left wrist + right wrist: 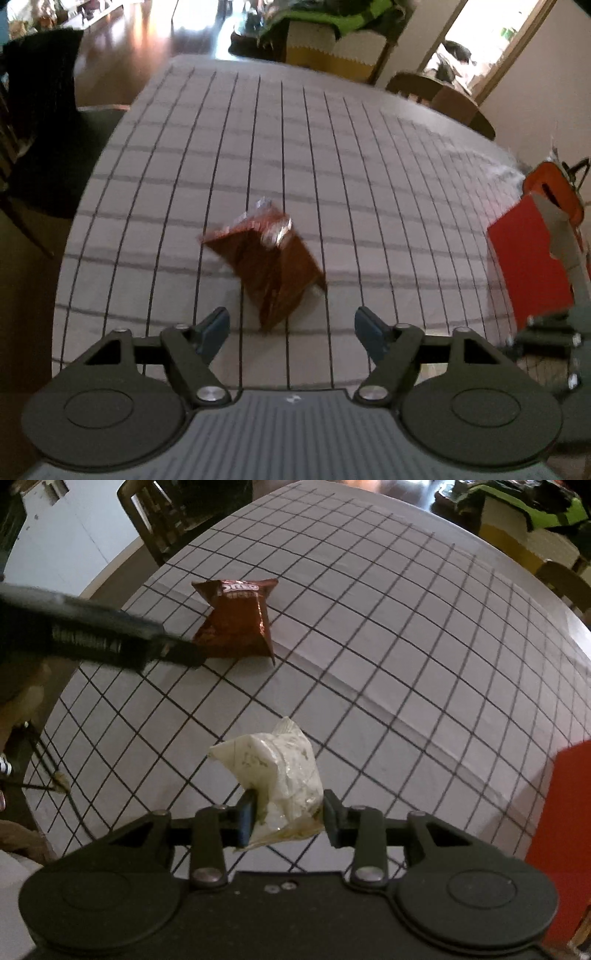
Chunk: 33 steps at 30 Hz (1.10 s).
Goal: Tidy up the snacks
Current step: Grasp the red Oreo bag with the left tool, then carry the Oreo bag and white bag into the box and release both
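A brown snack bag point(269, 258) lies on the checked tablecloth just ahead of my left gripper point(291, 328), whose jaws stand wide open and empty. In the right wrist view the same brown bag point(236, 624) lies far left, with the left gripper point(184, 653) reaching in beside its near left corner. My right gripper point(288, 816) is shut on a white clear-plastic snack packet point(277, 771) and holds it above the table.
A red box point(532, 266) stands at the table's right edge; it also shows in the right wrist view point(565, 834). An orange bag point(554, 188) sits behind it. Chairs point(162, 520) stand around the table point(332, 147).
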Tool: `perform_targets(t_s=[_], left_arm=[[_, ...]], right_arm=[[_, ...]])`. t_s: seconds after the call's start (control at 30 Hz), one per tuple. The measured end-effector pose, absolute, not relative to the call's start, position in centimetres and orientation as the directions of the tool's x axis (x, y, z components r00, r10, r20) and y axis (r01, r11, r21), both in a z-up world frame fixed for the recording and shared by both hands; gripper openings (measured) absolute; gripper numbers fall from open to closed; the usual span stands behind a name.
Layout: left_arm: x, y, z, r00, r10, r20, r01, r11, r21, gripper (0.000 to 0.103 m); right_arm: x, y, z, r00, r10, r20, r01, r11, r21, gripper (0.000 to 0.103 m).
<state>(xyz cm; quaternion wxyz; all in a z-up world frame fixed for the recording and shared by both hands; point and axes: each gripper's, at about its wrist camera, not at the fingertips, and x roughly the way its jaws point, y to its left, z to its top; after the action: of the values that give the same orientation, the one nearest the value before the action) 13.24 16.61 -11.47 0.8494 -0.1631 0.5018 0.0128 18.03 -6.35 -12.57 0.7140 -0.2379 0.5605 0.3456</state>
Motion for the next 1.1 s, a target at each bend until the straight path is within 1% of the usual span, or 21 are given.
perform_targets(t_s=[0.1, 0.23, 0.33, 0.37, 0.53, 0.7, 0.73, 0.77, 0.8, 0.9, 0.93, 1.0, 1.07, 1.1], left_arm=[[15.3, 15.9, -11.6, 0.463, -0.06, -0.884, -0.242, 0.951, -0.191, 0.075], [18.6, 15.6, -13.3, 0.378, 0.057, -0.924, -0.347, 0.934, -0.084, 0.075], [19.8, 16.0, -14.4, 0.336, 0.072, -0.939, -0.402, 0.913, -0.074, 0.076], [20.1, 16.1, -14.6, 0.337, 0.064, -0.939, -0.409, 0.909, -0.085, 0.078], [21.6, 15.7, -14.6, 0.332, 0.086, -0.939, -0.42, 0.905, -0.066, 0.079], [22.4, 15.4, -15.1, 0.343, 0.082, -0.936, -0.411, 0.909, -0.071, 0.078], [22.4, 15.4, -15.2, 0.348, 0.077, -0.934, -0.405, 0.911, -0.076, 0.075], [22.4, 15.3, -15.3, 0.357, 0.066, -0.932, -0.4, 0.912, -0.088, 0.068], [22.3, 15.4, -15.3, 0.368, 0.048, -0.929, -0.393, 0.913, -0.109, 0.066], [22.0, 15.5, -15.5, 0.386, 0.046, -0.921, -0.385, 0.916, -0.116, 0.06], [21.9, 15.6, -15.5, 0.395, 0.035, -0.918, -0.38, 0.916, -0.128, 0.055], [21.6, 15.8, -15.2, 0.405, 0.028, -0.914, -0.379, 0.915, -0.14, 0.051], [21.4, 16.1, -15.0, 0.417, 0.019, -0.909, -0.372, 0.916, -0.151, 0.044], [21.2, 16.1, -14.9, 0.419, 0.016, -0.908, -0.366, 0.918, -0.152, 0.044]], right_arm=[[17.6, -7.2, -12.3, 0.142, 0.227, -0.963, -0.743, 0.668, 0.048, 0.036], [17.3, -8.0, -12.3, 0.164, 0.218, -0.962, -0.72, 0.693, 0.034, 0.036], [17.1, -8.6, -12.2, 0.174, 0.214, -0.961, -0.702, 0.711, 0.031, 0.036], [17.0, -8.8, -12.2, 0.175, 0.213, -0.961, -0.697, 0.717, 0.032, 0.036], [16.5, -9.3, -12.2, 0.183, 0.209, -0.961, -0.676, 0.736, 0.031, 0.036], [16.2, -9.6, -12.1, 0.198, 0.207, -0.958, -0.663, 0.748, 0.025, 0.036], [16.2, -9.7, -12.0, 0.198, 0.207, -0.958, -0.661, 0.75, 0.025, 0.036], [16.1, -9.7, -12.0, 0.2, 0.205, -0.958, -0.659, 0.752, 0.024, 0.036], [16.1, -9.8, -11.9, 0.201, 0.204, -0.958, -0.657, 0.754, 0.022, 0.036], [16.0, -10.0, -11.9, 0.204, 0.199, -0.958, -0.65, 0.76, 0.02, 0.036], [15.9, -10.1, -11.9, 0.205, 0.199, -0.958, -0.647, 0.762, 0.02, 0.036], [15.9, -10.3, -11.7, 0.208, 0.199, -0.957, -0.64, 0.768, 0.02, 0.036], [15.8, -10.4, -11.5, 0.213, 0.201, -0.956, -0.635, 0.772, 0.021, 0.036], [15.8, -10.5, -11.4, 0.215, 0.201, -0.956, -0.631, 0.775, 0.021, 0.036]])
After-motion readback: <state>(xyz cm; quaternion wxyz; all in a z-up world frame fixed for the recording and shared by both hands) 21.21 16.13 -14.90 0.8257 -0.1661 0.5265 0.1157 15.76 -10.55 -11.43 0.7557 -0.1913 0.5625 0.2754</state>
